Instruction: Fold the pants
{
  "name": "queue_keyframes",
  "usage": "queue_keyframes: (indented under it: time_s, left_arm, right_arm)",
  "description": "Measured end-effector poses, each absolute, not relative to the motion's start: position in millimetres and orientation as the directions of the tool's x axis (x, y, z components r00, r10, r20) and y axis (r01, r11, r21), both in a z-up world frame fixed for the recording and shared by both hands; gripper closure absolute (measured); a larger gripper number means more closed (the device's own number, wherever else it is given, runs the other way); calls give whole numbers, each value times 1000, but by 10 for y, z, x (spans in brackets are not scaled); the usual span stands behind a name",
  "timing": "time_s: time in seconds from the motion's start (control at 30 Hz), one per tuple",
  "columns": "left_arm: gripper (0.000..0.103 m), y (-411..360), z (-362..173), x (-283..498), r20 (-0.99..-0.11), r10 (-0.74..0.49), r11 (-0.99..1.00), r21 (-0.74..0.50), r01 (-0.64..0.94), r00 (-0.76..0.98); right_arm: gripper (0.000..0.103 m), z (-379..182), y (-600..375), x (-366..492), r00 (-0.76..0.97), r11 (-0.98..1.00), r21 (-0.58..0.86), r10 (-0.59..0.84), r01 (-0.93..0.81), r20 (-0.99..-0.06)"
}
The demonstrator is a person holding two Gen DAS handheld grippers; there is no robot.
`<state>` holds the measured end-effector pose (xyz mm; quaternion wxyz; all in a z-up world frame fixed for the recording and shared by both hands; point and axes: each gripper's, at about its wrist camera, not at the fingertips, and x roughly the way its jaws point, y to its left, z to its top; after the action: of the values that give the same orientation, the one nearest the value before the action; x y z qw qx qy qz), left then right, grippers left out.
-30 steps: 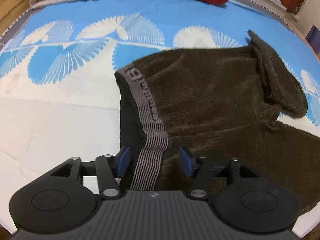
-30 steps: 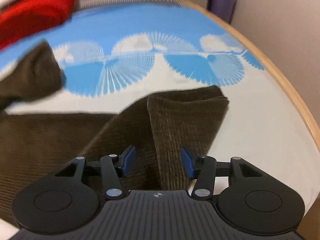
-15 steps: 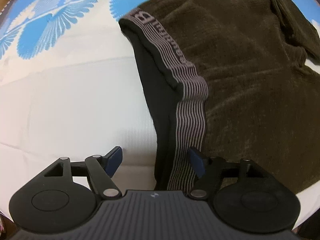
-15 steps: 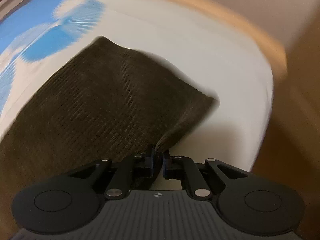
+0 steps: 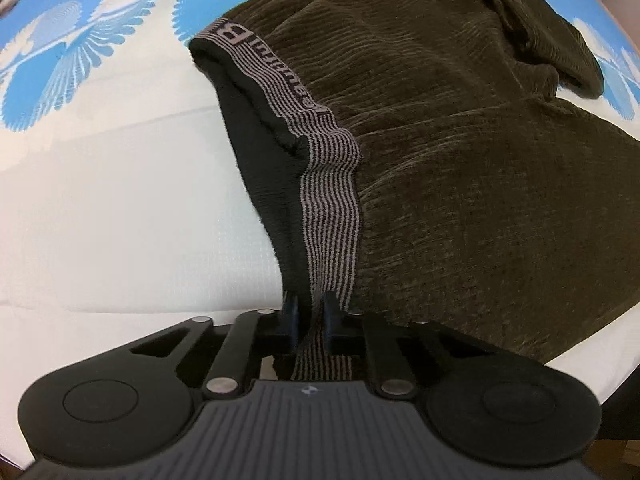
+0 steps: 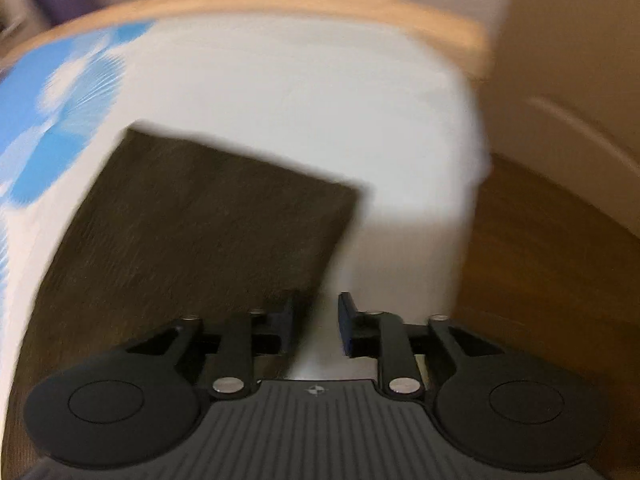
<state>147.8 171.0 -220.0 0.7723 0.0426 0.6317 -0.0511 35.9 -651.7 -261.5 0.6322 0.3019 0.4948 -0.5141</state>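
Dark brown corduroy pants lie on a bed. Their grey striped waistband runs from the upper left down to my left gripper, which is shut on the waistband's near end. In the blurred right wrist view a pant leg end lies flat on the sheet. My right gripper is part open with a narrow gap. The leg's edge lies by the left finger; nothing is clamped.
The bed sheet is white with blue fan patterns. In the right wrist view the wooden bed frame edge curves along the top and brown wooden floor lies to the right past the mattress corner.
My left gripper has closed on the waistband. My right gripper, shut on the leg edge half a second ago, has opened slightly and swung; the leg end now lies flat.
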Motion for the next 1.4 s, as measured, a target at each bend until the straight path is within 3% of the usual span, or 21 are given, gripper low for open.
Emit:
queue_keyframes:
  time_s: [0.2, 0.33, 0.43, 0.57, 0.6, 0.67, 0.7, 0.73, 0.8, 0.97, 1.1, 1.4]
  left_arm:
    - [101, 1716, -2135, 1335, -978, 59, 982, 93, 166, 202]
    - [103, 1857, -2196, 1248, -966, 199, 958, 226, 174, 162]
    - [101, 1989, -1997, 1271, -965, 112, 984, 141, 109, 237]
    - [97, 1922, -1737, 1316, -938, -71, 994, -37, 106, 340]
    - [95, 1857, -1732, 1325, -934, -98, 989, -54, 136, 342]
    - [75, 1689, -1831, 1339, -947, -106, 976, -41, 214, 304]
    - [51, 1621, -1922, 1317, -959, -83, 971, -16, 240, 271]
    - [38, 1571, -2052, 1303, -975, -23, 964, 37, 264, 221]
    - [30, 1535, -2207, 1280, -983, 54, 950, 104, 295, 174]
    - [27, 1631, -2050, 1432, -969, -28, 980, 22, 199, 247]
    - [27, 1603, -2153, 1567, -975, -21, 985, 17, 170, 219]
    - [89, 1546, -2142, 1499, -979, -4, 977, 39, 210, 202]
  right_arm:
    - [78, -2256, -6393, 417, 56, 279, -89, -475, 956, -878]
    - [78, -1928, -6139, 615, 296, 444, 50, -506, 895, -810]
    - [78, -1824, -5813, 895, 469, 643, 108, -424, 759, -775]
    - [74, -1705, -5360, 1167, 634, 770, 277, -206, 575, -745]
    - [74, -1665, -5255, 1226, 653, 789, 296, -169, 538, -738]
    - [74, -1577, -5012, 1368, 685, 832, 289, -141, 473, -714]
    - [74, -1537, -4896, 1431, 696, 852, 283, -125, 441, -707]
    - [74, -1501, -4812, 1469, 702, 863, 282, -111, 420, -704]
    - [74, -1439, -4617, 1510, 716, 878, 296, -73, 377, -694]
    - [72, -1309, -4180, 1367, 752, 922, 291, 0, 255, -659]
    - [71, -1313, -3970, 1265, 725, 939, 259, 15, 226, -689]
    - [71, -1639, -3997, 1352, 703, 943, 245, 17, 225, -711]
